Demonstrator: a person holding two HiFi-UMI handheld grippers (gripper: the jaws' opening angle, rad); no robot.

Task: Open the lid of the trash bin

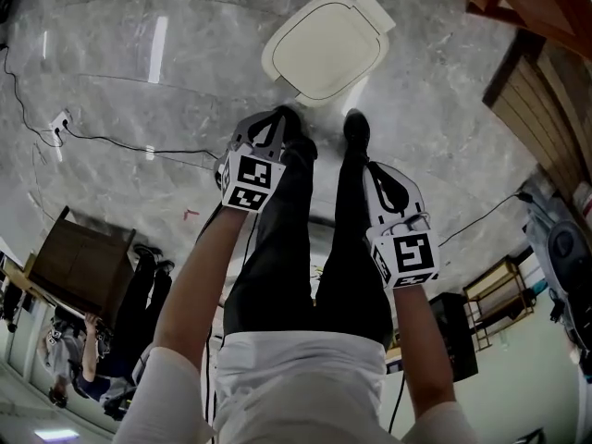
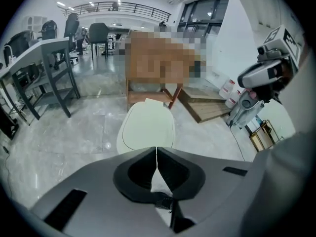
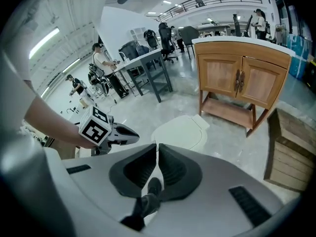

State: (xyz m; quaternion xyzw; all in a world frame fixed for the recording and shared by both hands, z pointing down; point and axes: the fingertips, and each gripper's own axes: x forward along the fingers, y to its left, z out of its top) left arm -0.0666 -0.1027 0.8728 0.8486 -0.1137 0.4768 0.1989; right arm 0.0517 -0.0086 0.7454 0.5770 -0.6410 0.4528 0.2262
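Observation:
The trash bin (image 1: 324, 46) stands on the floor ahead of the person's feet, its cream lid lying flat and closed. In the head view my left gripper (image 1: 279, 118) is held above the left leg, short of the bin, and my right gripper (image 1: 376, 170) hangs further back over the right leg. Both are shut with nothing between the jaws. In the left gripper view the lid (image 2: 148, 127) lies just beyond the left gripper (image 2: 157, 150). In the right gripper view the lid (image 3: 180, 131) lies past the right gripper (image 3: 157, 147), with the left gripper (image 3: 106, 131) at the left.
A wooden cabinet (image 3: 239, 80) stands behind the bin, with a wooden pallet (image 2: 207, 107) beside it. A cable (image 1: 102, 139) runs over the marble floor at the left. A brown box (image 1: 83, 268) sits at the lower left. Desks and chairs (image 2: 54, 73) stand further off.

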